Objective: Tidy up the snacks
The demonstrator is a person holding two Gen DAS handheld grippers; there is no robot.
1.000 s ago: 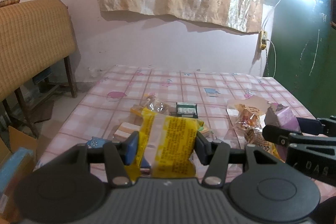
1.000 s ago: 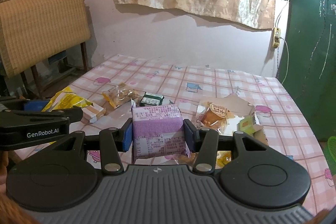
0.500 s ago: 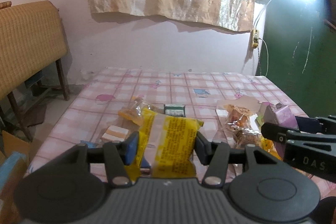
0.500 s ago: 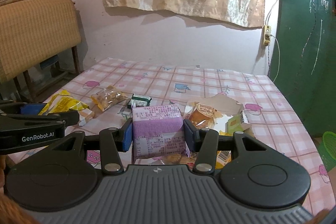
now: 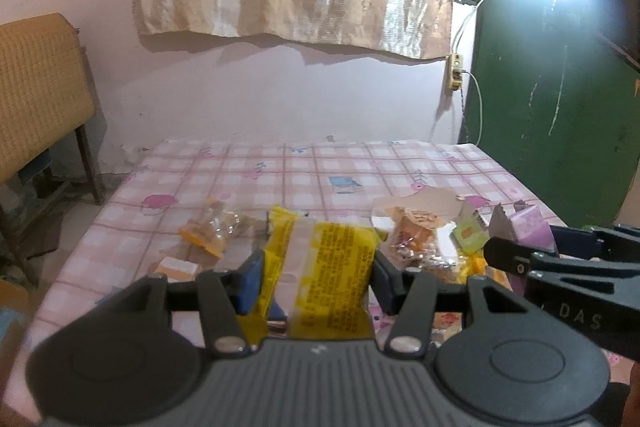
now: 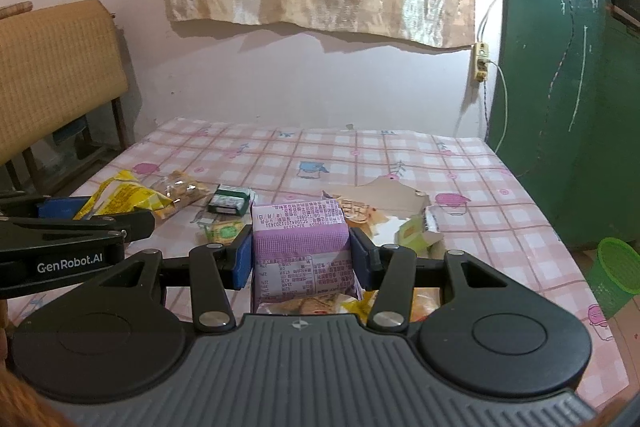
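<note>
My left gripper (image 5: 316,277) is shut on a yellow snack packet (image 5: 320,271) and holds it above the table. The packet also shows at the left in the right wrist view (image 6: 120,199). My right gripper (image 6: 302,257) is shut on a purple snack packet (image 6: 302,251), held above the table; its corner shows at the right in the left wrist view (image 5: 528,229). Loose snacks lie on the pink checked tablecloth (image 6: 360,155): a clear bag of biscuits (image 6: 184,189), a green box (image 6: 230,201), a small yellow-green pack (image 6: 224,231).
An open cardboard box (image 6: 380,195) with several wrapped snacks stands right of centre. A wicker chair back (image 6: 56,67) stands left of the table, a green door (image 6: 560,87) at the right, and a green basket (image 6: 616,275) on the floor.
Both grippers have kept their packets and both views have shifted a little. The table and snacks now sit slightly further to the right in the left wrist view.
</note>
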